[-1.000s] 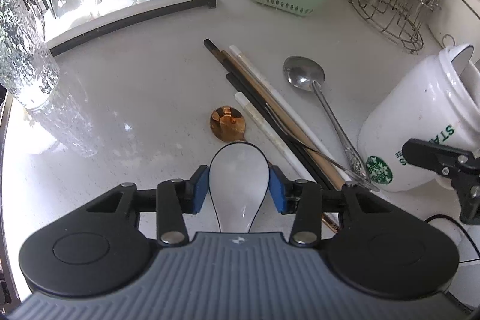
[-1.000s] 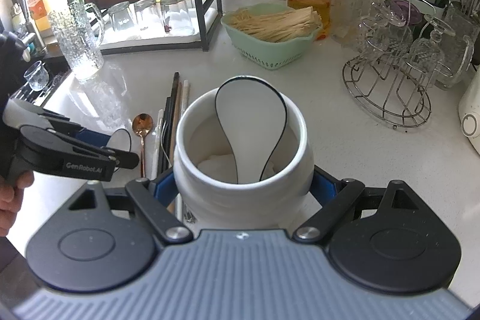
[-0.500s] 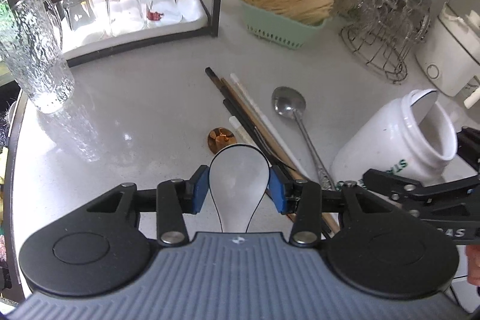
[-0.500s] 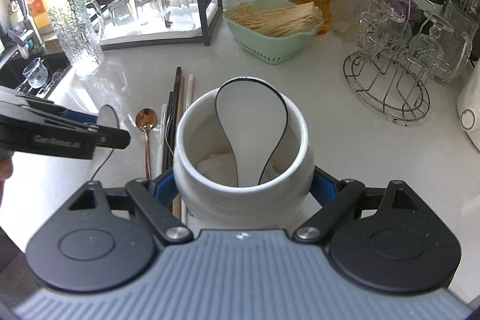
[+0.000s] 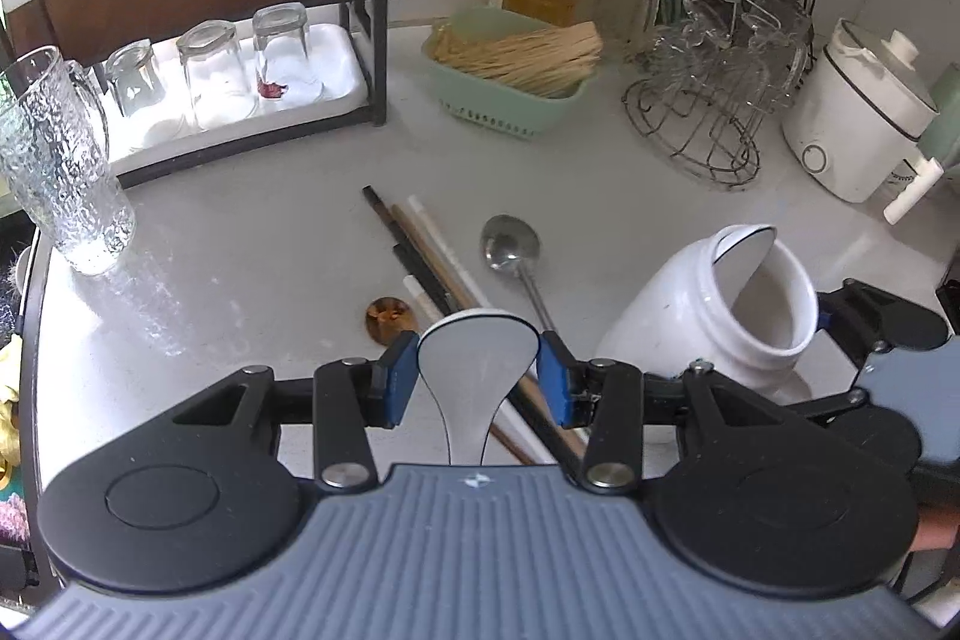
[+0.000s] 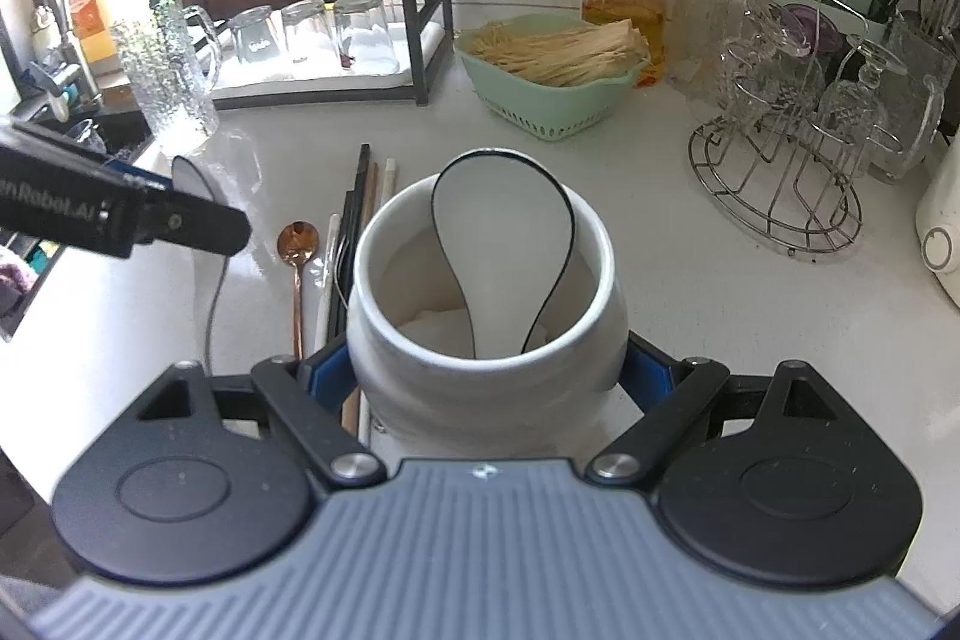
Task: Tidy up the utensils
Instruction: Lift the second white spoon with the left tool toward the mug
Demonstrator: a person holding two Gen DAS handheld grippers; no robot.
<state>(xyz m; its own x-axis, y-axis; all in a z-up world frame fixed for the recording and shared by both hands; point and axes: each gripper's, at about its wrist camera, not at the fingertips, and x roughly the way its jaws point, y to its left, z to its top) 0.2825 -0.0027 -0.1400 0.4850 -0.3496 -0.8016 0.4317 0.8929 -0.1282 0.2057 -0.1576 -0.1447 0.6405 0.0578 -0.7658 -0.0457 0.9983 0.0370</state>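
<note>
Partly done: one glossy white ceramic spoon (image 6: pixel 501 226) already standing in the white jar (image 6: pixel 486 340), tilted near the counter's (image 5: pixel 240 256) front edge, clamped by the right gripper (image 6: pixel 486 370). Second ceramic spoon (image 5: pixel 477 370) pinched by its bowl in the left gripper (image 5: pixel 477 373), above the counter. Left lying mid-counter: slim chopsticks (image 5: pixel 420 250), steel spoon (image 5: pixel 510 244), small copper spoon (image 5: pixel 387 319).
</note>
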